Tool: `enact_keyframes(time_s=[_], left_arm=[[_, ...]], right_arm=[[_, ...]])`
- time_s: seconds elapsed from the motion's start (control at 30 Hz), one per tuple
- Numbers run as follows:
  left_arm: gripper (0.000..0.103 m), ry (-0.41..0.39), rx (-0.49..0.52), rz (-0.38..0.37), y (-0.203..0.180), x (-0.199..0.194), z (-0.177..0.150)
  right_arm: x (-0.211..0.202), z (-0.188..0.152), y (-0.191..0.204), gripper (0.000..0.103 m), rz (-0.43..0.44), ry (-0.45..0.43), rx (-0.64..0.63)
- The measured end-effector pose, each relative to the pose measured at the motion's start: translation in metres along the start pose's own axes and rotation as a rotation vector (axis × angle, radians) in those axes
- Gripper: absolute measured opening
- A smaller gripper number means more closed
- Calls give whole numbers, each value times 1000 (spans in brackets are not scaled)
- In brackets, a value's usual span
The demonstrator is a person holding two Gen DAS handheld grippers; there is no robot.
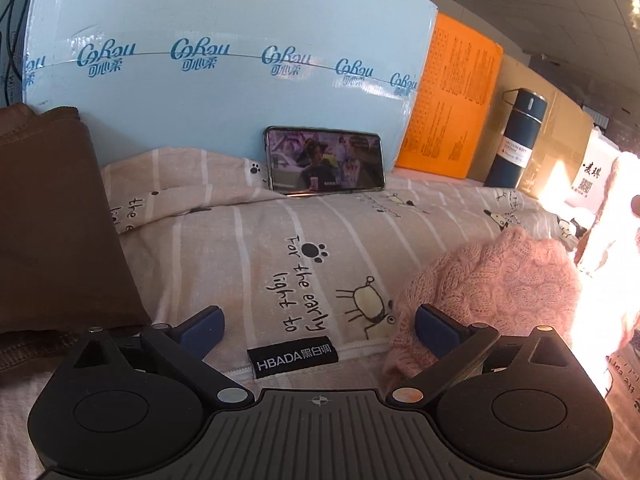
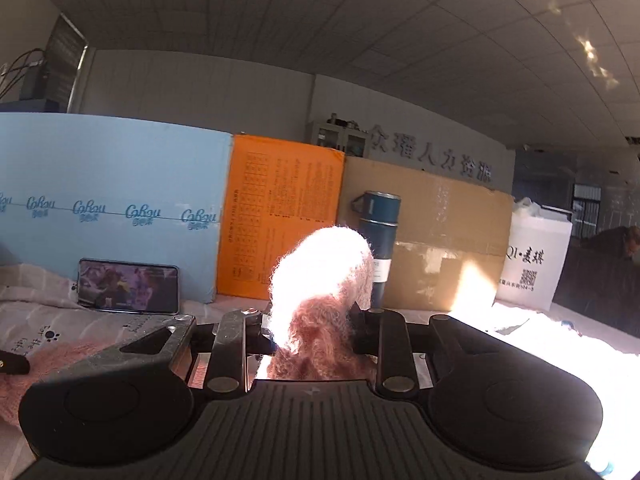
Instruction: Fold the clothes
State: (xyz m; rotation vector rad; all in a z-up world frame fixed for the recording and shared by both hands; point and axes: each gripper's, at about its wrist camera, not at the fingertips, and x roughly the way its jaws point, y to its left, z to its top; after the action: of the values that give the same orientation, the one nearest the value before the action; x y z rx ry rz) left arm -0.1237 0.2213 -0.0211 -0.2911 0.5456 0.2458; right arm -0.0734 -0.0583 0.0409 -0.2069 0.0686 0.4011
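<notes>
We find the right hand-held gripper [image 2: 316, 336] pinching a bunch of the pink knit sweater [image 1: 496, 292], lifted and sunlit. The left hand-held gripper [image 1: 318, 324] stands spread and empty above the printed sheet [image 1: 248, 240]. The sweater lies to its right, touching its right finger. A folded brown garment [image 1: 52, 220] rests at the left.

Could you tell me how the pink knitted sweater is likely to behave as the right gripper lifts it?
Probably floppy: the pink sweater lies slumped on the bedsheet. Its fuzzy knit bunches between the right gripper fingers, so it likely grips well but may stretch.
</notes>
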Motion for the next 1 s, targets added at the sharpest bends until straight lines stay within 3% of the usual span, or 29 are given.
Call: enact_keyframes(time_s=[0.2,0.3,0.4,0.57,0.63,0.67,0.7,0.77,0.93,1.0], left_arm=[[102,-7,-41,-7,7,-2,0],[102,-29,-90,-5,12,-5,3],[102,-56,-162,-19,21,-8,5],[102,-86,-283,-106,33,-11,6],[102,-97,-296,-124,34,-12,6],[102,-102,-298,-136,34,-13,6],[102,-108,-301,-148,34,-13,6],[102,-118,-305,-173,34,-14,6],[102,-165,-317,-226,35,-20,5],[102,-188,-326,-240,36,-23,5]], right_arm=[[-18,-12,83,25,101,-132,-392],[-21,-17,105,25,167,-131,-474],[-17,-12,115,26,259,-58,-410],[0,-4,113,30,457,151,-169],[5,-8,111,36,533,211,-52],[9,-10,108,50,571,226,-10],[11,-14,107,70,603,235,21],[14,-20,105,82,666,250,81],[-4,-7,81,85,745,176,140],[-12,-1,71,92,776,146,164]])
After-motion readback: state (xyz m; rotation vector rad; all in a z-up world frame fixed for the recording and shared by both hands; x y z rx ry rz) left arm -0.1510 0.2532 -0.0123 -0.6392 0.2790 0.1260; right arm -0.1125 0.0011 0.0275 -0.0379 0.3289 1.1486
